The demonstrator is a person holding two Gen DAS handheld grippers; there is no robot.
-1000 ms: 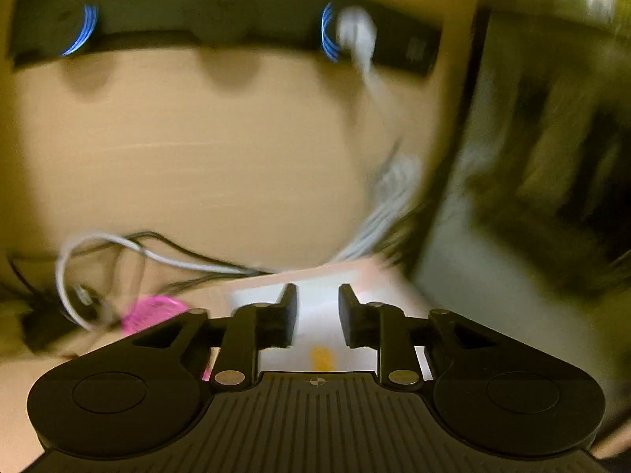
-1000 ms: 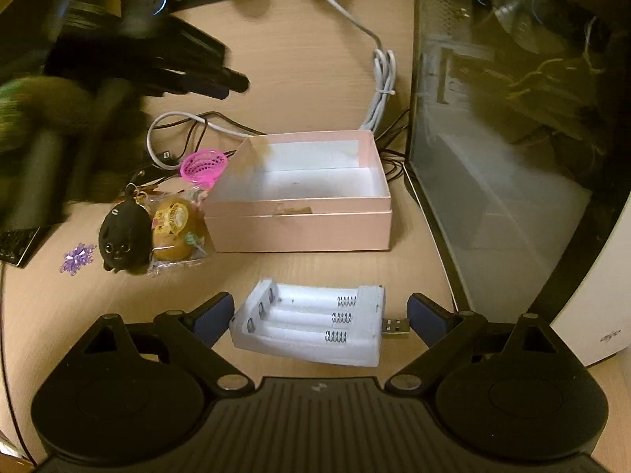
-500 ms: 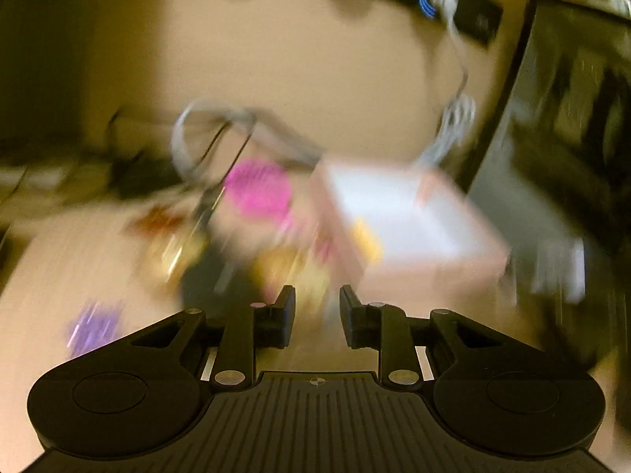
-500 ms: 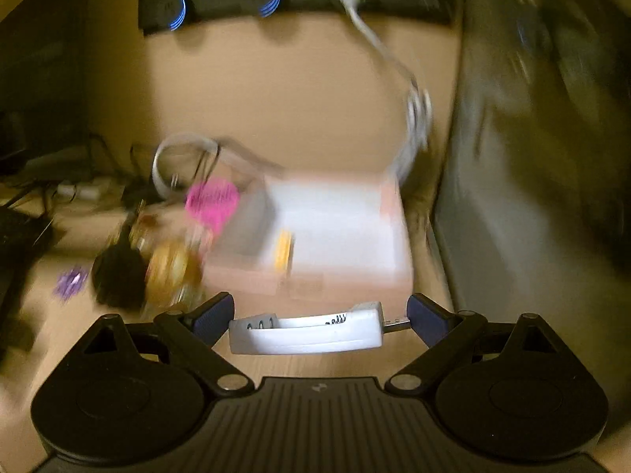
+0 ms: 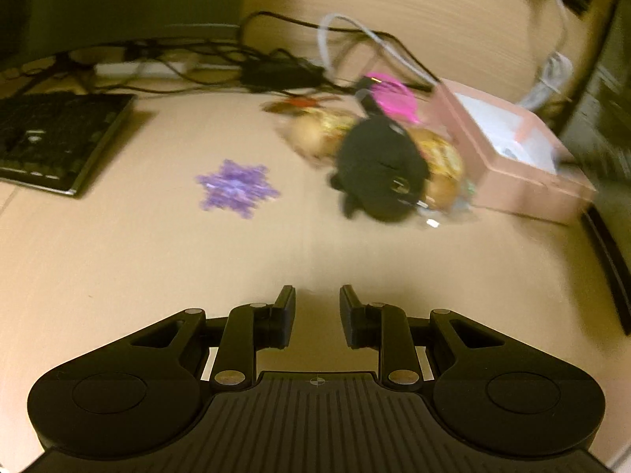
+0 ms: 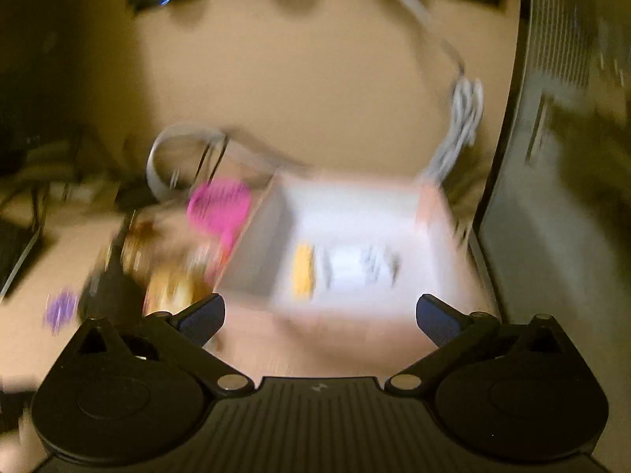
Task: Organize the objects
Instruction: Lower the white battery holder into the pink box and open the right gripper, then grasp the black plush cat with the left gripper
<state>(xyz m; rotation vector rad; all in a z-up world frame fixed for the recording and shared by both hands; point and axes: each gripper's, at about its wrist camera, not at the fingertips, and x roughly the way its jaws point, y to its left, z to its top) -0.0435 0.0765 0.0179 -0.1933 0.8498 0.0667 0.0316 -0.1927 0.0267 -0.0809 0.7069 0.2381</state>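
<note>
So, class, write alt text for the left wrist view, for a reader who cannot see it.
A black soft toy lies on a beige desk among wrapped snacks, next to an open pink box. A purple snowflake lies to its left, a keyboard beyond. The left gripper is empty, jaws narrowly apart.

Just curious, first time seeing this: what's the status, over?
Left gripper jaws narrow, empty. Right gripper jaws just opened wide, empty. Battery holder in pink box. Nothing in the way.

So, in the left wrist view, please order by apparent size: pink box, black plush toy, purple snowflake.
1. pink box
2. black plush toy
3. purple snowflake
The frame is blurred, and the box is partly hidden behind the toy.
</note>
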